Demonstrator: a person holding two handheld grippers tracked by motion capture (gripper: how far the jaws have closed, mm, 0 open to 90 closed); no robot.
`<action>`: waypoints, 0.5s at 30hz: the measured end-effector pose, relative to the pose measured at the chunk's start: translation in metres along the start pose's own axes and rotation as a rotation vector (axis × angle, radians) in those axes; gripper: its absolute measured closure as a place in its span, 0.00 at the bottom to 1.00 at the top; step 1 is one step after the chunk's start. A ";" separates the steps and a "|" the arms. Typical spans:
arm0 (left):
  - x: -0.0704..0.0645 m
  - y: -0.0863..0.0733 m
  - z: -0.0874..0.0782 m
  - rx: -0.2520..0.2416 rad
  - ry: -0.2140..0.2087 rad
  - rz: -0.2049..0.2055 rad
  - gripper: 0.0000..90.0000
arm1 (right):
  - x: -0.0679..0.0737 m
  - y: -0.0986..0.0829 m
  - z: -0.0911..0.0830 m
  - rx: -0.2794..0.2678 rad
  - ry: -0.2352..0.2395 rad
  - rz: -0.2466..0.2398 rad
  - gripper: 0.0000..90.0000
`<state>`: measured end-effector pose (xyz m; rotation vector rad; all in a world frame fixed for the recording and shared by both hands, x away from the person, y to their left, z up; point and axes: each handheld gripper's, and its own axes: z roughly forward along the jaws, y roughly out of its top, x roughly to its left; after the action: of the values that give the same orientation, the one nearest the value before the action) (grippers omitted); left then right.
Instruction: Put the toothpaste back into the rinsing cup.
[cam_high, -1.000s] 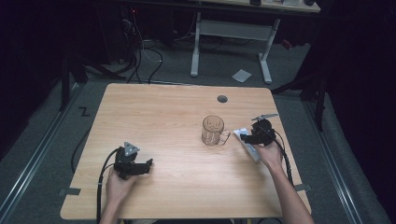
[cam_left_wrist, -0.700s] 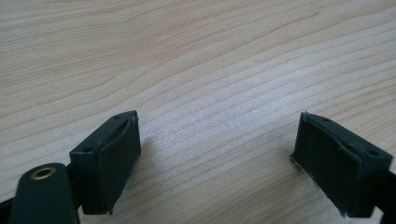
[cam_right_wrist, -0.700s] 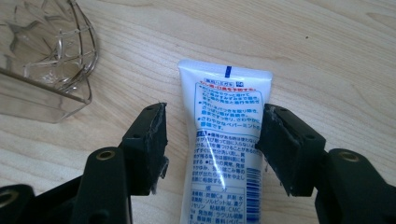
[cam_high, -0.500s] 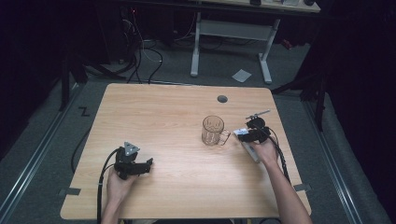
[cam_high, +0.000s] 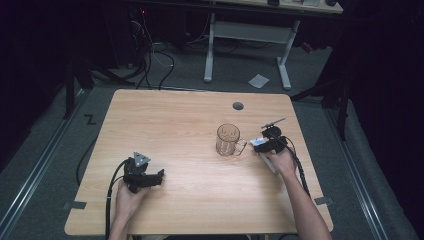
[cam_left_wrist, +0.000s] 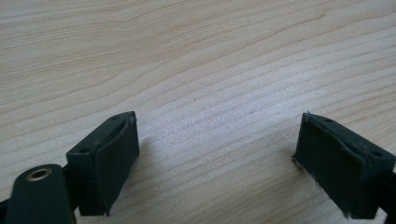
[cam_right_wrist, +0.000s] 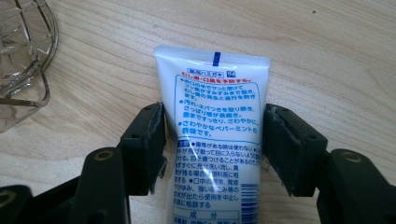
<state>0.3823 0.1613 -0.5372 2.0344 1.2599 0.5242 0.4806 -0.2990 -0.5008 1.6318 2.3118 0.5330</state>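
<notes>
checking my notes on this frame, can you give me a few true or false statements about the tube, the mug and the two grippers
1. The right gripper has its fingers against both sides of a white tube. True.
2. The left gripper holds the glass mug. False: its fingers are spread over bare table, with nothing between them.
3. The tube stands inside the mug. False: it is outside, to the mug's right in the high view.
4. The mug stands upright on the table. True.
5. The tube bears printed text. True.
</notes>
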 end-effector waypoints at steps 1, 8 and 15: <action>0.000 0.000 0.000 0.000 0.000 0.000 0.15 | 0.000 0.000 0.000 0.000 0.000 0.000 0.45; 0.000 0.000 -0.001 0.002 0.004 -0.004 0.15 | -0.001 0.000 -0.001 0.005 -0.002 -0.006 0.52; 0.000 -0.001 -0.001 0.002 0.008 -0.006 0.14 | 0.001 0.000 -0.007 0.004 -0.013 -0.039 0.60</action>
<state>0.3812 0.1618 -0.5372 2.0320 1.2710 0.5286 0.4774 -0.2995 -0.4950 1.5837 2.3314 0.5087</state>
